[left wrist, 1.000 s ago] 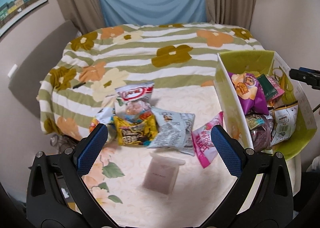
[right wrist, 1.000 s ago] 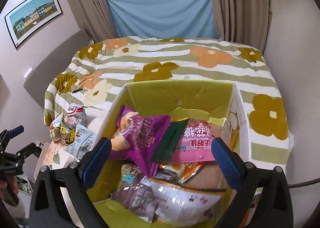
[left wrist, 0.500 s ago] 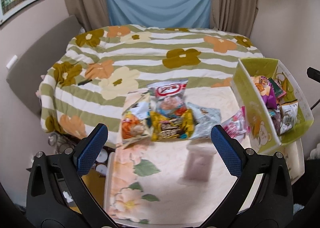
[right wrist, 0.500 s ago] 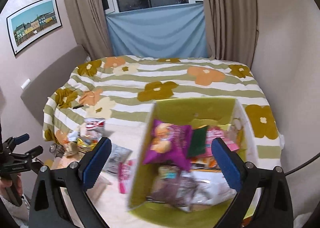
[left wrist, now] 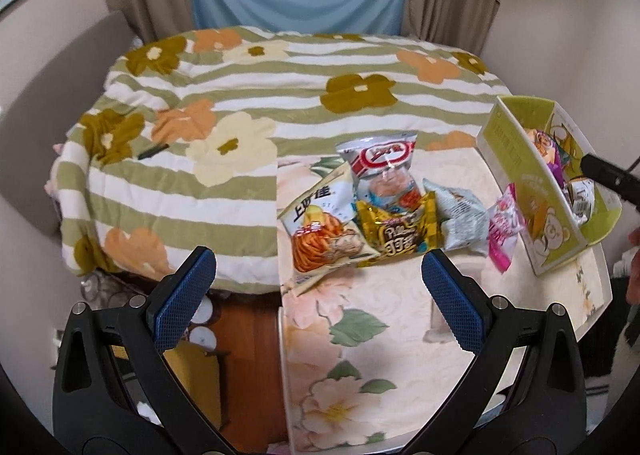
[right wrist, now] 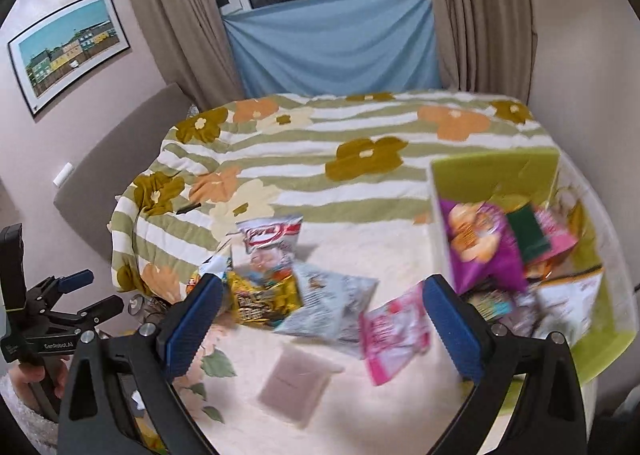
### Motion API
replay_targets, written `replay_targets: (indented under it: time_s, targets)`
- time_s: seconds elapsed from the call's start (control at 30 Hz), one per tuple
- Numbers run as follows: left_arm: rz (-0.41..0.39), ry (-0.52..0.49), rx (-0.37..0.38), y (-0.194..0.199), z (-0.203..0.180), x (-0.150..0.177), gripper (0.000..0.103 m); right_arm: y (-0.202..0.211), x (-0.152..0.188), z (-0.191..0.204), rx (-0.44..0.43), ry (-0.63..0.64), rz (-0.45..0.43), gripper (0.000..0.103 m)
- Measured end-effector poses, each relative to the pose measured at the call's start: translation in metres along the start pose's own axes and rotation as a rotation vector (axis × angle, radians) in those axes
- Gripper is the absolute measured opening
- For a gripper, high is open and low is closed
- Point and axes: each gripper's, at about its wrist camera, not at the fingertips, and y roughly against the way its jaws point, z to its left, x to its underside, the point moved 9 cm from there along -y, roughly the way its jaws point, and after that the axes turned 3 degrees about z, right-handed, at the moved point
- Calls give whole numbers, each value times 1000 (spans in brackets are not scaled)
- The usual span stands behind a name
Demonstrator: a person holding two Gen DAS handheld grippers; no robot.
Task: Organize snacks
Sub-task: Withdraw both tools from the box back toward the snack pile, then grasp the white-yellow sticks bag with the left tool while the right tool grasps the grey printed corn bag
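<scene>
Several snack bags lie in a pile on the floral table (left wrist: 360, 335): a red-and-white bag (left wrist: 380, 167), a noodle bag (left wrist: 324, 223), a yellow bag (left wrist: 400, 235), a grey bag (left wrist: 460, 215) and a pink bag (left wrist: 504, 223). A green box (left wrist: 516, 159) at the right holds several snacks, among them a purple bag (right wrist: 480, 247). My left gripper (left wrist: 320, 287) is open and empty, above the table's left edge. My right gripper (right wrist: 320, 315) is open and empty, above the pile (right wrist: 264, 291) and the pink bag (right wrist: 392, 331).
A small pale box (right wrist: 296, 379) lies on the table in front of the pile. A bed with a striped flower blanket (left wrist: 240, 95) stands behind the table. The wooden floor (left wrist: 244, 327) shows left of the table. The left gripper also shows in the right wrist view (right wrist: 76, 295).
Both grippers have pulled back and swung left. The right gripper has left the green box and now looks over the snack pile. Both stay open and empty.
</scene>
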Motion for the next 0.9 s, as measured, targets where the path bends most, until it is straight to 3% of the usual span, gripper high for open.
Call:
replay_targets:
  time_s: [0.3, 0.5, 0.73, 0.9]
  targets:
    - [81, 49, 110, -61, 8, -12, 102, -55, 30, 21, 41, -78, 90, 100]
    - [142, 49, 96, -111, 0, -11, 102, -88, 45, 12, 84, -60, 152, 100]
    - [210, 73, 64, -150, 1, -3, 102, -122, 53, 1, 70, -60, 206, 100]
    - [259, 100, 58, -171, 2, 0, 91, -143, 58, -5, 67, -43, 245, 100]
